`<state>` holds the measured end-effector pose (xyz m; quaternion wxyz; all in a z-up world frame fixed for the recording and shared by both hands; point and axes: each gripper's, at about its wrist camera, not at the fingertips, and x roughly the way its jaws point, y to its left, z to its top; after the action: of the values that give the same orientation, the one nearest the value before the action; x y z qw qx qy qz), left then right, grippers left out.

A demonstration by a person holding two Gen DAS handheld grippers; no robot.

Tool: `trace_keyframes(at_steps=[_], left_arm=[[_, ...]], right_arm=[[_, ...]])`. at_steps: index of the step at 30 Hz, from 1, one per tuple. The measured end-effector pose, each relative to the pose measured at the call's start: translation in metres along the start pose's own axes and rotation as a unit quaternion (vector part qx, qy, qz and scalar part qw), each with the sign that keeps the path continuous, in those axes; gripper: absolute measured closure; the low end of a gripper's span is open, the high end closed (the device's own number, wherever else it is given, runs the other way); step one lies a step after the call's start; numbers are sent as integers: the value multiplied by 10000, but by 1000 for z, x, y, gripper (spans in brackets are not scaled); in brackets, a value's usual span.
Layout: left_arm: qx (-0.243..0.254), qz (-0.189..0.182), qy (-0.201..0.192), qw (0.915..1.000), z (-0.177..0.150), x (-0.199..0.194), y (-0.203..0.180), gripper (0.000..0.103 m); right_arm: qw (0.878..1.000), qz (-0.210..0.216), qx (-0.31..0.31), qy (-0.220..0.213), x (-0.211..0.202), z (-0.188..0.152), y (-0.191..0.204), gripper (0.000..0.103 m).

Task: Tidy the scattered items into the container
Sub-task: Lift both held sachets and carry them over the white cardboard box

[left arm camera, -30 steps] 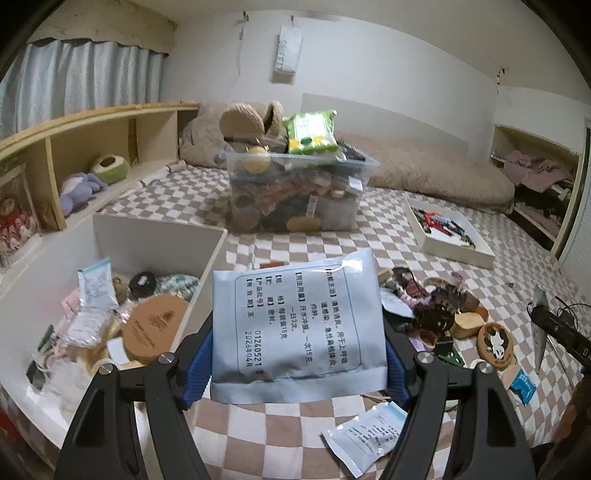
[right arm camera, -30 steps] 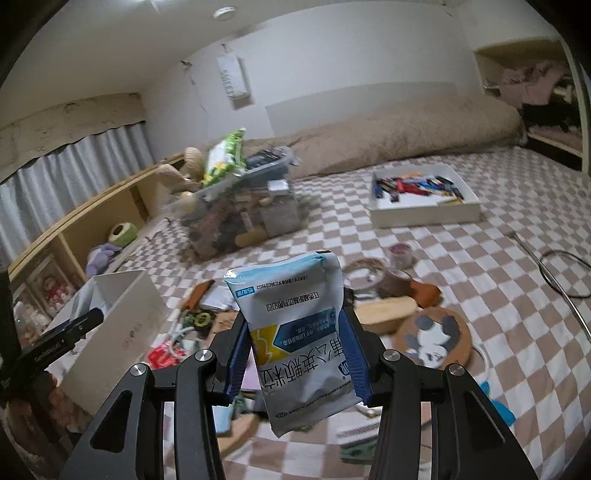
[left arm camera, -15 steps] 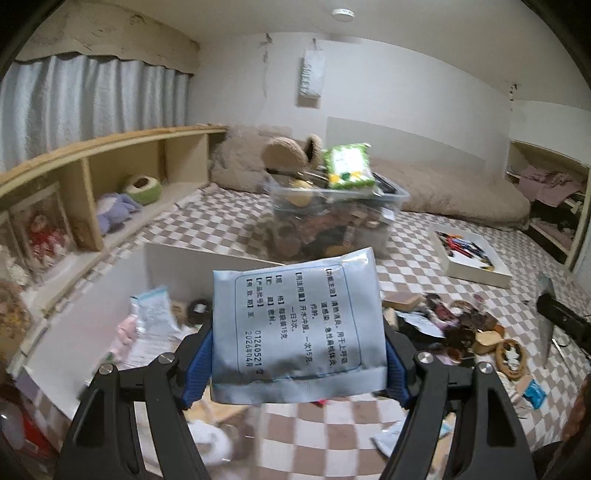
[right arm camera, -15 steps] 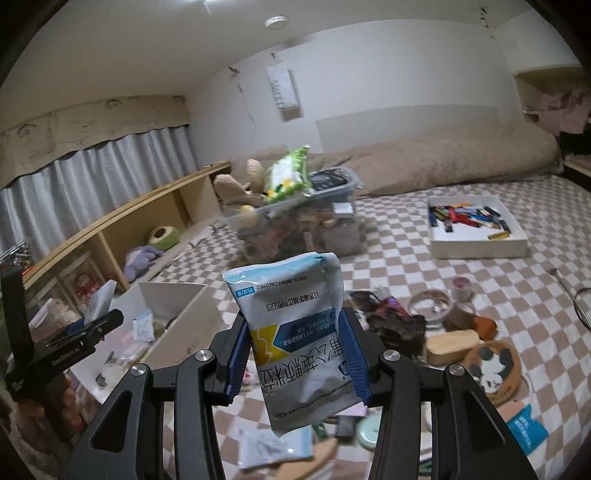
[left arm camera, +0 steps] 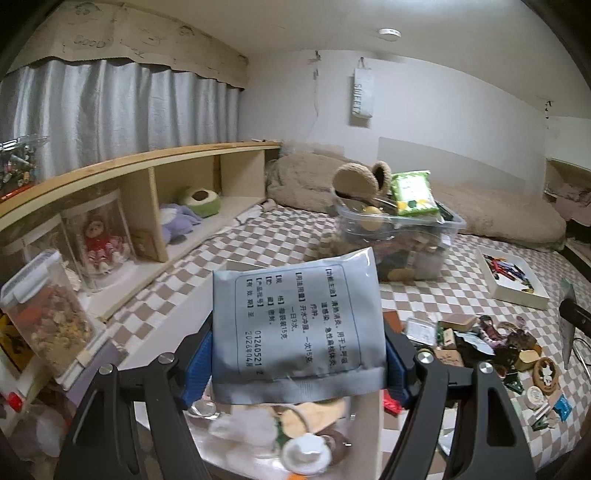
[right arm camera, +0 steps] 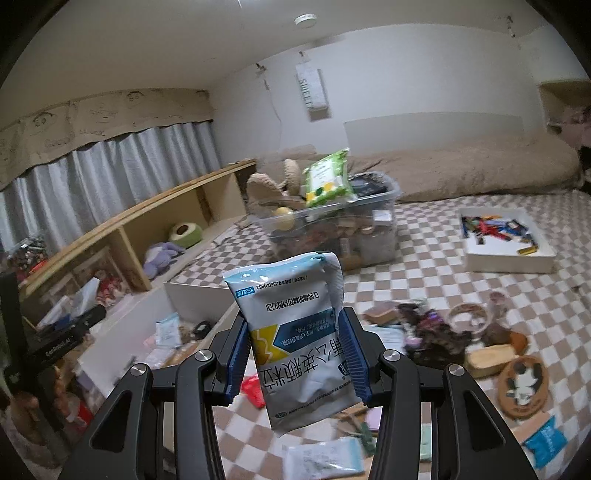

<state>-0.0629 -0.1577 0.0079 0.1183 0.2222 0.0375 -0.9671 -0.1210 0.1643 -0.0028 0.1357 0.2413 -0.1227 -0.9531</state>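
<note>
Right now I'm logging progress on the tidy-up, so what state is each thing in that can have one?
Left gripper: shut on grey sachet, held broadside.
Right gripper: shut on blue-and-white sachet, print upside down.
White box: open, partly filled.
Clear bin: lidless, heaped above its rim.
White tray: open, holding small colourful items.
Floor clutter: loose on the checkered cover.

Dim indoor light, ceiling lamp (left arm camera: 389,34) overhead; heavy fisheye bending, dark corners; foreground clutter motion-blurred.
</note>
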Motion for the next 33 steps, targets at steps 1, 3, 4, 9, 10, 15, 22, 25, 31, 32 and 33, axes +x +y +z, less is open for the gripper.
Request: trace_keyframes(at_steps=[1,3,4,9,10,15,22,25,31,32,33], left_arm=[[9,40,-2,10000,0,0,4,27],[14,126,3,9999,1,1,11,27],[1,176,9,9998,0,2,16,27],[-142,266,174,9994,-4,13,38,27],[-153,280,217,9993,-5,16,42,27],[-148,432,371,9983,-13,31,59,27],[-147,613,583,9963,-25,51,78,27],[-144,656,669,9955,-30,58,84,27],[-81,699,790,9944,-34,72,87,27],[-51,676,805,9945,-34,74,87,27],[-28,646,820,9945,-34,76,87,27]], right_arm=[[9999,143,82,42,3,1,2,55],[9993,316,151,100,9,3,7,55],[9992,353,141,114,11,3,12,55],[9982,561,25,229,25,3,34,55],[9977,615,4,275,29,3,39,55],[9952,812,-195,507,46,1,63,55],[9903,974,-590,792,66,-3,96,55],[9885,1048,-637,887,75,-4,104,55],[9835,1230,-726,1110,94,-5,122,55],[9828,1257,-741,1136,96,-5,124,55],[9819,1282,-765,1164,99,-5,127,55]])
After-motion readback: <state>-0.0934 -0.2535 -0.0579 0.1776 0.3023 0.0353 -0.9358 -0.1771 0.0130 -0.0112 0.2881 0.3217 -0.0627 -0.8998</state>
